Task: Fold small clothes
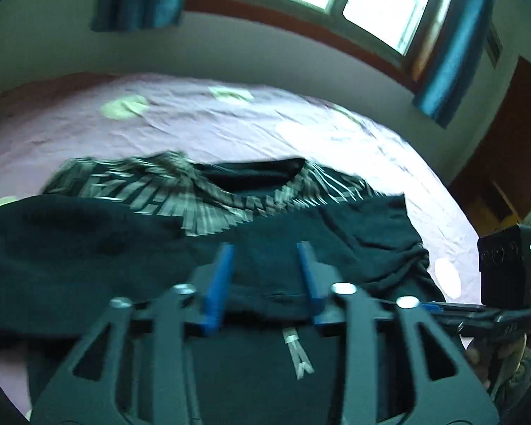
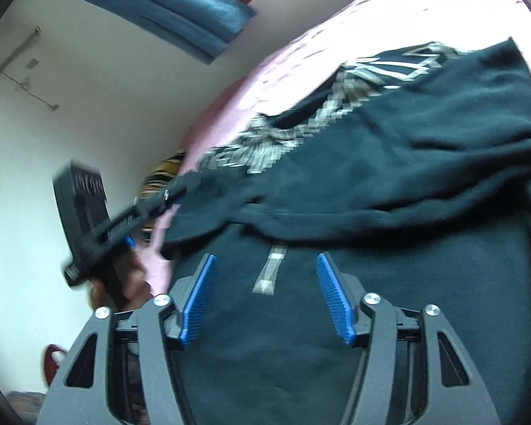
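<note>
A: Dark shirt point(image 1: 124, 241) spread across the pink bed sheet point(image 1: 230, 124), mid-frame in the left wrist view. Upper part doubled over the lower, white print showing along the fold. Probably laid flat for neat halving.

B: Left gripper point(image 1: 265, 272) low centre, jaws partly apart, nothing between. Cloth right beneath and beyond the tips.

A: Right gripper point(image 2: 265, 290) likewise, jaws fairly wide, empty, poised over dark fabric with the folded edge just above. Seemingly ready for the next pinch.
</note>
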Available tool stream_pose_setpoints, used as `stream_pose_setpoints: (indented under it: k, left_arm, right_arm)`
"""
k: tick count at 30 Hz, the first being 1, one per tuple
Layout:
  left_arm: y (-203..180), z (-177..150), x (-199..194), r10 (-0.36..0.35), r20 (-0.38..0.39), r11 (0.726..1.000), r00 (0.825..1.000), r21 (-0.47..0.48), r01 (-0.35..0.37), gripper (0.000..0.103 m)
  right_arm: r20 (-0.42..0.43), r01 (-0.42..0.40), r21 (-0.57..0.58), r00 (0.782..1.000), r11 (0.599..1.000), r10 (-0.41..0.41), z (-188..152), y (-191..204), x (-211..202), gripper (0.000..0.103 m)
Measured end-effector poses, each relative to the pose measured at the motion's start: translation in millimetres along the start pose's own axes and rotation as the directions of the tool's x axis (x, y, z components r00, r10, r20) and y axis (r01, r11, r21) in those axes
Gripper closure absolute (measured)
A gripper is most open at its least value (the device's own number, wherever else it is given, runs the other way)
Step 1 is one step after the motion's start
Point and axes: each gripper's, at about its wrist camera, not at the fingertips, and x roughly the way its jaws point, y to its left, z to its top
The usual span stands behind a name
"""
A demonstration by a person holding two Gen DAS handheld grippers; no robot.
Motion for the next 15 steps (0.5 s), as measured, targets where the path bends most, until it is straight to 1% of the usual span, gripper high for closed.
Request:
stream_pose_setpoints:
  k: [2,3,5,6,7,9,10,12,13,14,15]
  left_arm:
    - [28,-7,-30,0.063,0.05,0.998,0.997,-0.032,-0.061,0.051]
    - [46,-13,-46,0.114,0.067,0.992,0.991,-0.057,-0.11,0.051]
    - [79,-24,-64,0.171,0.055,0.981,0.984,-0.101,-0.165,0.049]
    - [90,-28,-67,0.189,0.045,0.976,0.981,-0.12,-0.182,0.049]
    - [110,-38,-73,0.218,0.028,0.964,0.975,-0.16,-0.211,0.049]
    - [136,-53,-78,0.243,-0.008,0.947,0.97,-0.215,-0.239,0.049]
    - [150,-62,-81,0.251,-0.026,0.937,0.968,-0.245,-0.249,0.049]
    - [168,-76,-85,0.261,-0.042,0.923,0.964,-0.281,-0.262,0.046]
    - [176,-83,-86,0.265,-0.045,0.916,0.963,-0.298,-0.267,0.045]
    - [182,-88,-87,0.265,-0.047,0.912,0.963,-0.312,-0.266,0.045]
    - [188,-91,-87,0.265,-0.051,0.908,0.963,-0.324,-0.267,0.045]
  right_arm:
    - [-0.036,-0.075,0.005,0.997,0.997,0.075,13,10,14,0.037]
    - [-0.056,-0.109,0.005,0.992,0.994,0.109,20,15,25,0.037]
    - [-0.104,-0.146,0.011,0.984,0.989,0.146,35,21,54,0.037]
    - [-0.133,-0.157,0.031,0.978,0.987,0.159,41,21,71,0.037]
    - [-0.164,-0.171,0.071,0.97,0.983,0.181,47,19,92,0.037]
    - [-0.214,-0.19,0.154,0.951,0.97,0.221,47,15,125,0.037]
    - [-0.244,-0.208,0.201,0.936,0.957,0.255,45,15,143,0.037]
    - [-0.273,-0.248,0.281,0.906,0.927,0.324,38,18,171,0.037]
    - [-0.275,-0.247,0.306,0.901,0.919,0.334,33,20,183,0.037]
    - [-0.273,-0.233,0.315,0.906,0.92,0.323,29,22,191,0.037]
    - [-0.265,-0.212,0.319,0.916,0.924,0.302,26,23,198,0.039]
